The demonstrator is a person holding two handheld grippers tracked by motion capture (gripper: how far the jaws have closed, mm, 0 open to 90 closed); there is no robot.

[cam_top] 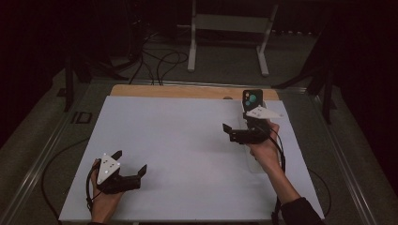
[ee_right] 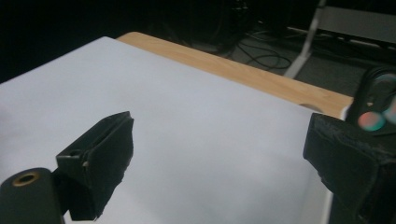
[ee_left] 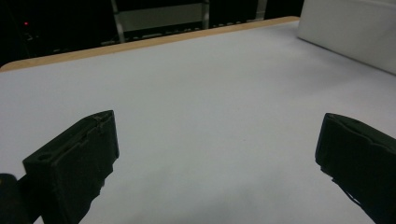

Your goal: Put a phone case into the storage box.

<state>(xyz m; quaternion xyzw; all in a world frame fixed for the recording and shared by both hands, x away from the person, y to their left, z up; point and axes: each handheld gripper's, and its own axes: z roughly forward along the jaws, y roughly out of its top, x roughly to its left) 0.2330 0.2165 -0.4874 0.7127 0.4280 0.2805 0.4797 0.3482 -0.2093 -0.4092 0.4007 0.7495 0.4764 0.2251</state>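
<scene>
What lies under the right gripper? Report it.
Under the right gripper is the white sheet covering the table, and a pale flat thing runs beneath the hand. The hand covers most of it, so what it is cannot be told.

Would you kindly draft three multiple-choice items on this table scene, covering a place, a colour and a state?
1. Where does the black device with coloured buttons sit?
A. near left corner
B. far right, beyond the right gripper
C. table centre

2. What colour is the sheet covering the table?
A. white
B. red
C. green

3. How do the left gripper's jaws stand?
A. clamped on a cup
B. shut empty
C. wide apart, empty

Key: 1 B, the high view shows it by the far wooden edge; 2 A, it looks white in every view; 3 C, bare sheet lies between the jaws.
</scene>
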